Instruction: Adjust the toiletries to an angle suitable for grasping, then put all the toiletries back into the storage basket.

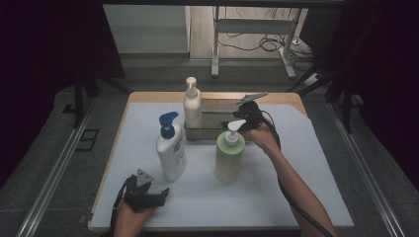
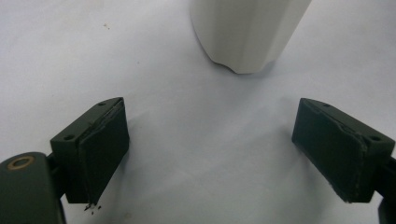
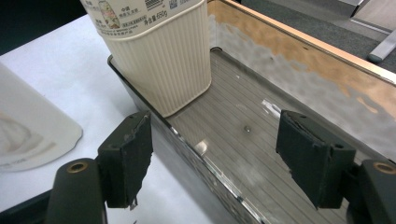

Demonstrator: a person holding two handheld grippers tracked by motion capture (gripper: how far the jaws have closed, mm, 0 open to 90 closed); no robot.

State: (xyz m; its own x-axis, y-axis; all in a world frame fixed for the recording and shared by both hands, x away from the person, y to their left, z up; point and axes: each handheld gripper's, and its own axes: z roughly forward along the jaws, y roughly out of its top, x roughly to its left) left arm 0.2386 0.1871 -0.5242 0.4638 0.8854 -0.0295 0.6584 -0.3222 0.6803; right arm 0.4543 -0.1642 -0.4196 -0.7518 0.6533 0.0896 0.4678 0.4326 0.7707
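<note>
Jaws wide apart on the right gripper [image 3: 212, 158], hovering over the metal tray [image 3: 299, 88] at twelve o'clock on the bench [image 1: 296, 197], cream bottle [image 3: 159, 56] standing in its end. Left gripper [image 2: 210, 154] gapes too, empty, at seven o'clock, just short of the blue-pump bottle [image 1: 170, 148]. Risk: pulling back, the right forearm could clip the green bottle [image 1: 230, 155] and topple it.

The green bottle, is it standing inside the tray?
No, the green bottle stands on the white mat in front of the tray; the cream bottle is the one inside.
</note>
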